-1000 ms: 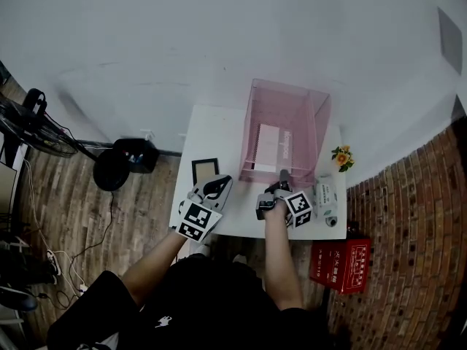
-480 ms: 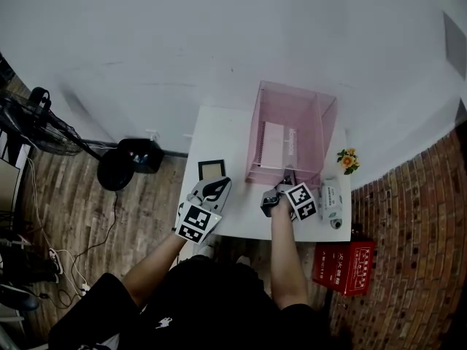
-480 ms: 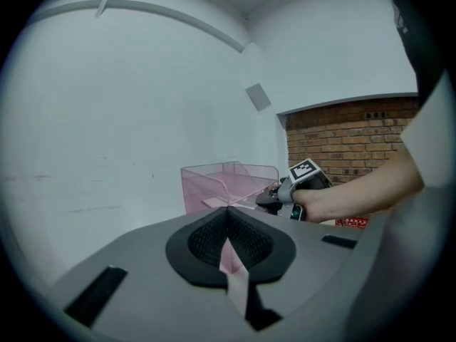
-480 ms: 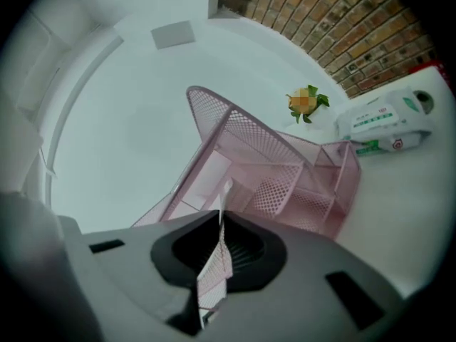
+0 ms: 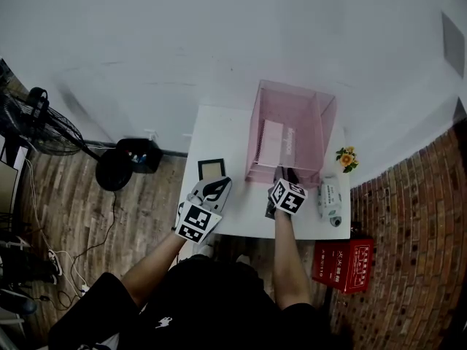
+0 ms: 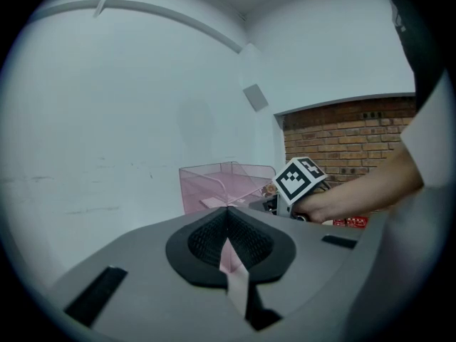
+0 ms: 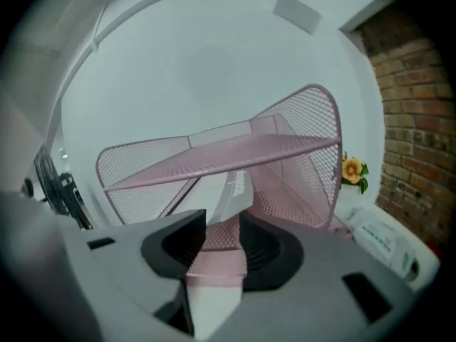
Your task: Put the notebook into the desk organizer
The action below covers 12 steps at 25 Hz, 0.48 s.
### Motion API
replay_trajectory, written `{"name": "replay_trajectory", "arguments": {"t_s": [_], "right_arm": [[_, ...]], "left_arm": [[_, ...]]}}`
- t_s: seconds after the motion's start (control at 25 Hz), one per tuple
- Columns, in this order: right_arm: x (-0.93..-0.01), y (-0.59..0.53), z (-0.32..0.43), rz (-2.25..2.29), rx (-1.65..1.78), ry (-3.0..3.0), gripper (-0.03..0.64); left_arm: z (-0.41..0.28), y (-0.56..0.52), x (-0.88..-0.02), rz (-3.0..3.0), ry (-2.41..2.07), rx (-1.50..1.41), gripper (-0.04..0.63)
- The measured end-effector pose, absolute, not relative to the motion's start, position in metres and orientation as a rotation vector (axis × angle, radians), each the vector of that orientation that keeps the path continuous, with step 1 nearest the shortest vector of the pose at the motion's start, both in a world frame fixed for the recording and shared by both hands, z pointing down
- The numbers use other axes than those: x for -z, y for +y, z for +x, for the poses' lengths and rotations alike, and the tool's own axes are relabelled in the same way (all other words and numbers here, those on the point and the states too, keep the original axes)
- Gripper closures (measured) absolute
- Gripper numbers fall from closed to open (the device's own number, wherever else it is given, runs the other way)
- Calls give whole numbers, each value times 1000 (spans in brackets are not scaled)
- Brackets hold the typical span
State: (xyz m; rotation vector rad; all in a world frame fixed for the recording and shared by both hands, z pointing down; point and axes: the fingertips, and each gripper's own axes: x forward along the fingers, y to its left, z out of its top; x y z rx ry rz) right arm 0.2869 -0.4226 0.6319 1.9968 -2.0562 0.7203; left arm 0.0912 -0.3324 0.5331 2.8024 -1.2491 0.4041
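White notebook [image 5: 271,143]: inside pink wire-mesh desk organizer [image 5: 308,152], 1 o'clock on white counter [image 5: 222,137]. Right tongs [image 5: 284,177]: organizer's 6 o'clock, jaws just been opening, gripping nothing. Left tongs [image 5: 217,185]: 7 o'clock, closed, empty.

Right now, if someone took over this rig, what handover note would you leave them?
Left gripper: shut, empty, idle by the near edge of the white table.
Right gripper: at the front opening of the desk organizer. Its jaws have just been opening and stand apart. Only pink mesh shows between them, and nothing is gripped.
Notebook: lying inside the organizer, under its upper shelf.
Done: notebook placed and let go.
Left: probably only drawing the right gripper back clear of the mesh.
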Motion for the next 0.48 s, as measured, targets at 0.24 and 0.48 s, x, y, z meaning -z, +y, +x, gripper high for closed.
{"name": "replay_trajectory", "arguments": {"t_s": [0.24,0.48], "right_arm": [[-637,-414,285,1887,-606,-1969,400],[-635,-403,284,1802,-492,-1887,400]], "left_arm": [[86,-329,-531,2818,-1224,-391,592],[78,-328,-526,2846,-1176,-348,592]]}}
